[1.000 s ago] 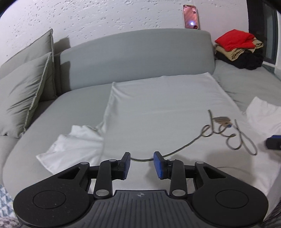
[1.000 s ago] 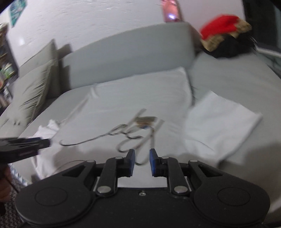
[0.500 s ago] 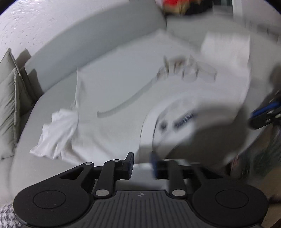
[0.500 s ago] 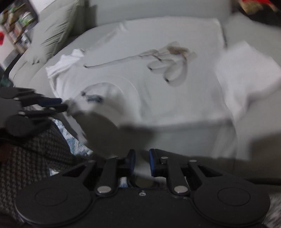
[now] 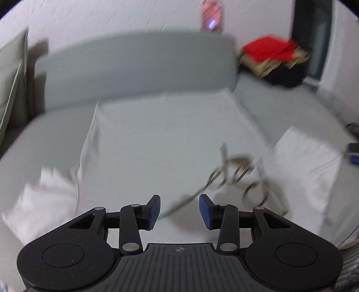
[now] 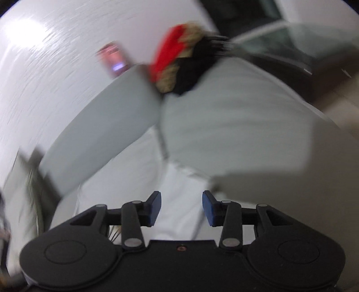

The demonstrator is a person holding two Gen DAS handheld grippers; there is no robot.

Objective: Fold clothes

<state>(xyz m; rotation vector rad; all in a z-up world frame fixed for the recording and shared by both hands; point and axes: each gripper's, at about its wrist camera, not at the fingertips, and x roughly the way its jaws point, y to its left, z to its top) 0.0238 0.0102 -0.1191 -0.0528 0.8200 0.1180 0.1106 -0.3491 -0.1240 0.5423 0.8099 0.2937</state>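
A white T-shirt (image 5: 166,143) with a looping line print lies spread flat on the grey sofa, its sleeves out at the left (image 5: 47,197) and right (image 5: 307,166). My left gripper (image 5: 179,207) hovers open over the shirt's near part, nothing between its blue pads. My right gripper (image 6: 181,207) is open too, over white cloth (image 6: 179,195) of the shirt near the seam between the sofa cushions; it holds nothing. The other gripper's blue tip (image 5: 354,155) shows at the right edge of the left wrist view. Both views are blurred by motion.
A pile of folded clothes, red on top of tan and black (image 5: 273,58), sits at the sofa's far right corner. A phone (image 5: 212,13) stands on the sofa's backrest (image 5: 134,65) against the white wall. Grey pillows (image 5: 13,74) lean at the far left.
Both grippers, shut on the shirt's edge half a second ago, have opened and let it go. The shirt lies flat again. The right gripper has swung up towards the sofa's back corner.
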